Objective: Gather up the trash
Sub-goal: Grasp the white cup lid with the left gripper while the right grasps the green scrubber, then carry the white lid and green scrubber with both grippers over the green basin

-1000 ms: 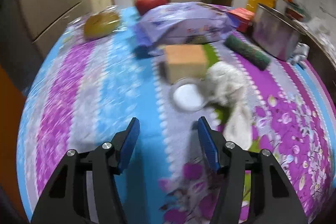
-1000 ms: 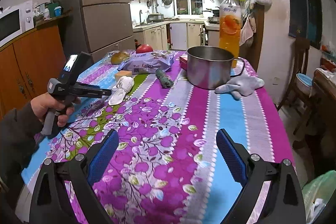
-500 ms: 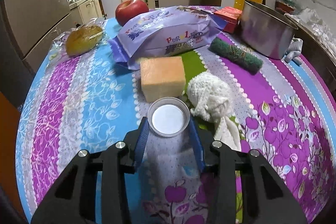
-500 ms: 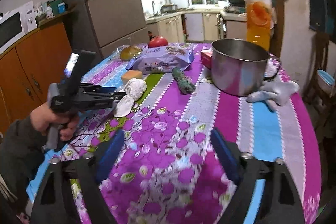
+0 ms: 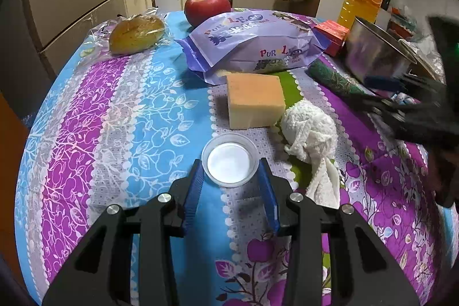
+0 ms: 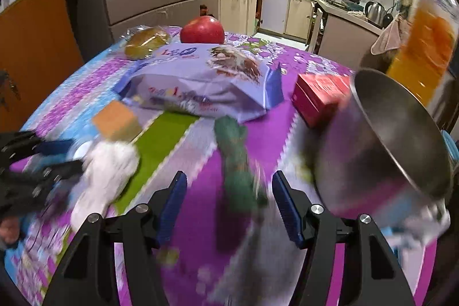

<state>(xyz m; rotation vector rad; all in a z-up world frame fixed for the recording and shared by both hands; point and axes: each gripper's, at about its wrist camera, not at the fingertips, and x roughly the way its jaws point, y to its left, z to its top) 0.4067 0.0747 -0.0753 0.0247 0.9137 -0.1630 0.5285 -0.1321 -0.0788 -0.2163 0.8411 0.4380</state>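
Left wrist view: left gripper (image 5: 231, 177) clamped on cup (image 5: 230, 160), pads (image 5: 194, 185) against rim, mid-table toward near edge. Wad (image 5: 309, 131) just right, sponge (image 5: 254, 101) behind. Best lifted straight up, light squeeze; thin rim looked crushable.

Right wrist view: blurred. Right gripper (image 6: 228, 204) closing, jaws apart, nothing gripped; green roll (image 6: 238, 162) between them, nearer pot (image 6: 384, 139) at right edge. Best centred on roll before closing, clear of pot wall.
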